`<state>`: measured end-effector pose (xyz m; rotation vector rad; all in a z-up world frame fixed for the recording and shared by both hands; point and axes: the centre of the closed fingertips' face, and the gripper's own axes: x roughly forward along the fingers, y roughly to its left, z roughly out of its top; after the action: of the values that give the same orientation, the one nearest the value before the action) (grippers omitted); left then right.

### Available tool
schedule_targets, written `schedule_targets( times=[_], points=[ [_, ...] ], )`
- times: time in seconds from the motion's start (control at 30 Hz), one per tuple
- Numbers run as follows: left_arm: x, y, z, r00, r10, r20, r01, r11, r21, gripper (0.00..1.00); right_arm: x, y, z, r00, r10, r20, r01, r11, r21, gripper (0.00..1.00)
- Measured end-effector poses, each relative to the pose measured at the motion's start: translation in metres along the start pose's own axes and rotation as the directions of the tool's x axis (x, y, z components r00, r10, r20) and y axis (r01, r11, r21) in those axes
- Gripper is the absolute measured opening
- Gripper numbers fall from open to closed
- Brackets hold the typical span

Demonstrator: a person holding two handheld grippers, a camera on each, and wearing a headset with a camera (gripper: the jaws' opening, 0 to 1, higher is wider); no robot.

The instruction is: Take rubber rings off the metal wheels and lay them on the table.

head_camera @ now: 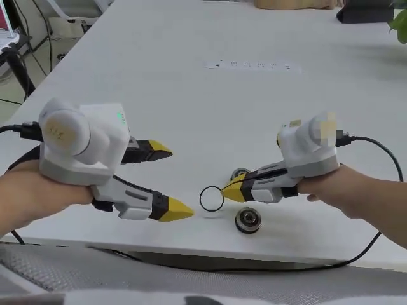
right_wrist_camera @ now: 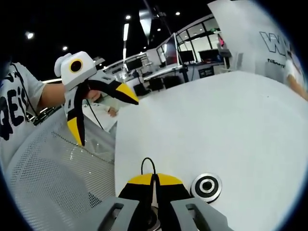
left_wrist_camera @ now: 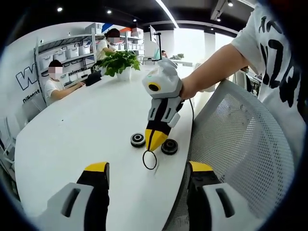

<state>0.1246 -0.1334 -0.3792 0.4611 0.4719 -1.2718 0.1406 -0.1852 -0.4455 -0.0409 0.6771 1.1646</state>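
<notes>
A: The ring (head_camera: 200,198) looks light, soft, slightly grippy; it hangs pinched in the clenched right gripper (head_camera: 224,190), low over the table's (head_camera: 191,95) near edge.

B: Any pinch on its band should do; the left gripper (head_camera: 180,182) gapes empty; the wheels (head_camera: 248,220) sit just right.

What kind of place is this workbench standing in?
Probably an open-plan office or lab. A long white table runs down the room, shelves of storage boxes line the wall, and a potted plant stands near a seated person.
</notes>
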Motion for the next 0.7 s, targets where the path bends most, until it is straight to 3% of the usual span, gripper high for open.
schedule_targets(
  times=[0.2, 0.7],
  points=[
    [-0.001, 0.002, 0.000, 1.0000, 0.001, 0.000, -0.001, 1.000, -0.001, 0.63, -0.001, -0.004, -0.003, 0.9999, -0.013, -0.009, 0.013, 1.000, -0.002, 0.00],
    [0.006, 0.002, 0.003, 0.9999, -0.010, -0.006, 0.010, 1.000, 0.007, 0.62, -0.011, -0.007, -0.004, 0.9997, -0.020, 0.013, 0.020, 1.000, -0.017, 0.13]
  ],
)
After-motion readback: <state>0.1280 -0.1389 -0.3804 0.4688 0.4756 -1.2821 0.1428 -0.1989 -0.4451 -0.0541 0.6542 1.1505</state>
